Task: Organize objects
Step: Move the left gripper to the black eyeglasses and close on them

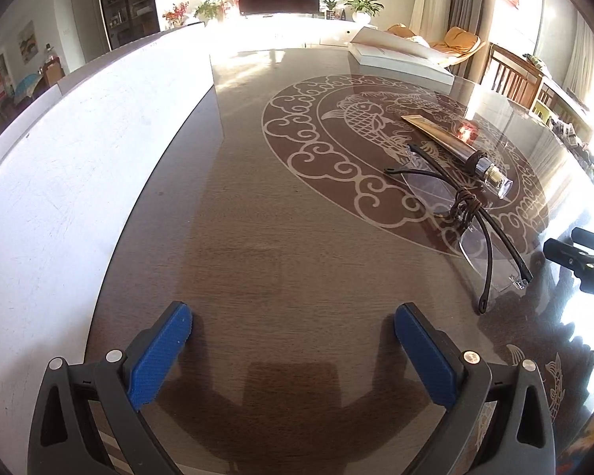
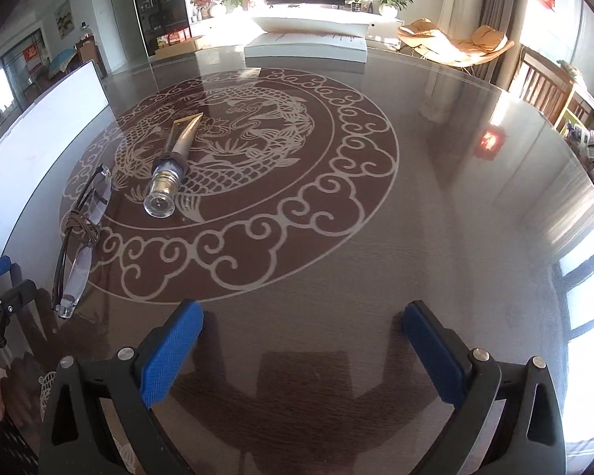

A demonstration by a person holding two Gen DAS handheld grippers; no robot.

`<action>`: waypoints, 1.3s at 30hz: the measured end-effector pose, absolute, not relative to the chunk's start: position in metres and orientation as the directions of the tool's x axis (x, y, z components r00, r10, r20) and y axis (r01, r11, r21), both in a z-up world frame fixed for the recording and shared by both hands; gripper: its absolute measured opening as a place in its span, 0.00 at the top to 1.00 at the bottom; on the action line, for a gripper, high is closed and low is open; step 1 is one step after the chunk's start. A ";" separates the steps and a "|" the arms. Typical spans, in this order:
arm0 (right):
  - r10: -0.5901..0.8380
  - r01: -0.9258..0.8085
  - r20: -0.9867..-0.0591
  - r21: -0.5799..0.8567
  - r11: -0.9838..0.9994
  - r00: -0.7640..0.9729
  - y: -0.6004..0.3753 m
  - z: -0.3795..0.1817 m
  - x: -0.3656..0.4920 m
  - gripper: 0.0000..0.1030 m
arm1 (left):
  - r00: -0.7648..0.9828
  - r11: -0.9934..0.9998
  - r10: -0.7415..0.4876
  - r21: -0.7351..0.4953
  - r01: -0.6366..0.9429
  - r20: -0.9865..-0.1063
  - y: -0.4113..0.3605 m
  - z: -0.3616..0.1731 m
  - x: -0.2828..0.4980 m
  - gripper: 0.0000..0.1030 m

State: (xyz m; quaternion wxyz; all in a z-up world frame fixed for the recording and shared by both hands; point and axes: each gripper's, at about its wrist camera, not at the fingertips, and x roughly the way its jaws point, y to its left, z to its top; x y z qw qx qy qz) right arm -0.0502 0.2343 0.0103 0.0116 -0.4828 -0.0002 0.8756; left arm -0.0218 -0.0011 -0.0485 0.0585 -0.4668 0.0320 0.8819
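Note:
Folded rimless glasses (image 1: 471, 217) with dark temples and a brown cord tied round them lie on the dark glass table (image 1: 281, 237), right of my left gripper (image 1: 293, 316), which is open and empty. A gold-and-silver cosmetic tube (image 1: 459, 146) with a clear cap lies just beyond the glasses. In the right wrist view the glasses (image 2: 81, 229) and the tube (image 2: 170, 166) lie to the left of my right gripper (image 2: 303, 312), which is open and empty above bare table (image 2: 435, 217).
A large white box (image 1: 79, 158) stands along the table's left side and also shows in the right wrist view (image 2: 39, 130). An open white book (image 2: 309, 41) lies at the far edge. Wooden chairs (image 2: 546, 83) stand at the right.

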 end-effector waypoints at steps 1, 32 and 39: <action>0.014 -0.011 -0.844 -0.009 -1.000 -0.537 0.227 0.009 -0.054 0.00 | -0.558 -0.991 0.074 0.002 -0.133 -0.827 -0.001 -0.048 -0.022 0.00; -0.025 0.068 -0.818 -0.017 -0.998 -0.575 0.220 0.003 -0.030 0.00 | -0.576 -0.973 0.217 -0.224 -0.060 -0.788 -0.029 -0.040 -0.026 0.00; -0.027 0.070 -0.817 -0.017 -0.997 -0.575 0.218 0.003 -0.033 0.00 | -0.577 -0.977 0.209 -0.197 -0.084 -0.790 -0.024 -0.040 -0.026 0.00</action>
